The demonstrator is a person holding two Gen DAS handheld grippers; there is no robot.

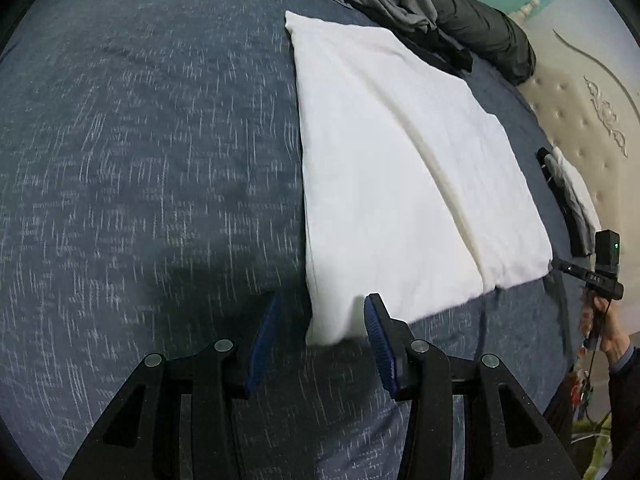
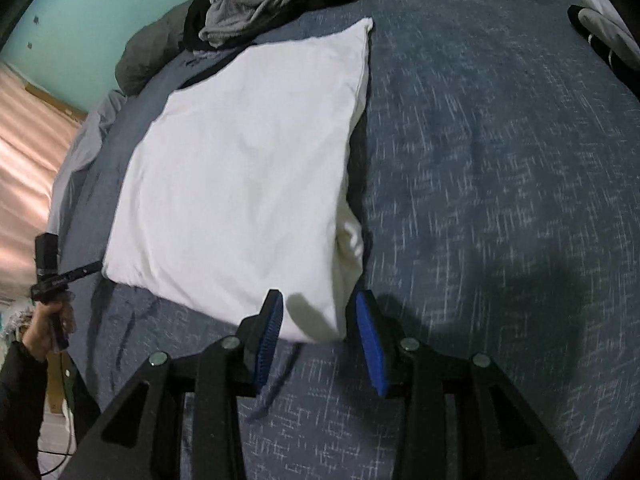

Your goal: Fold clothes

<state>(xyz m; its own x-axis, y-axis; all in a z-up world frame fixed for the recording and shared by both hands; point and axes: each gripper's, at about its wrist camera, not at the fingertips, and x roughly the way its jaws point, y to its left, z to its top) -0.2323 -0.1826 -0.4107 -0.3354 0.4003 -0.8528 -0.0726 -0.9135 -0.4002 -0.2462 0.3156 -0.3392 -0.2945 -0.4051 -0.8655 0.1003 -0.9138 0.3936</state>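
A white folded garment (image 1: pixel 400 168) lies flat on the dark blue bedspread (image 1: pixel 140 160); it also shows in the right wrist view (image 2: pixel 240 168). My left gripper (image 1: pixel 322 312) is open, its blue pads either side of the garment's near left corner, not closed on it. My right gripper (image 2: pixel 320 308) is open around the garment's near right corner. The other hand-held gripper shows at the right edge of the left wrist view (image 1: pixel 600 272) and at the left edge of the right wrist view (image 2: pixel 52 272).
A heap of grey and black clothes (image 1: pixel 420 4) lies at the far side of the bed, also in the right wrist view (image 2: pixel 256 4). A cream padded headboard (image 1: pixel 580 112) is at right. Black-and-white items (image 2: pixel 608 36) lie far right. The bedspread (image 2: pixel 500 200) spreads wide beside the garment.
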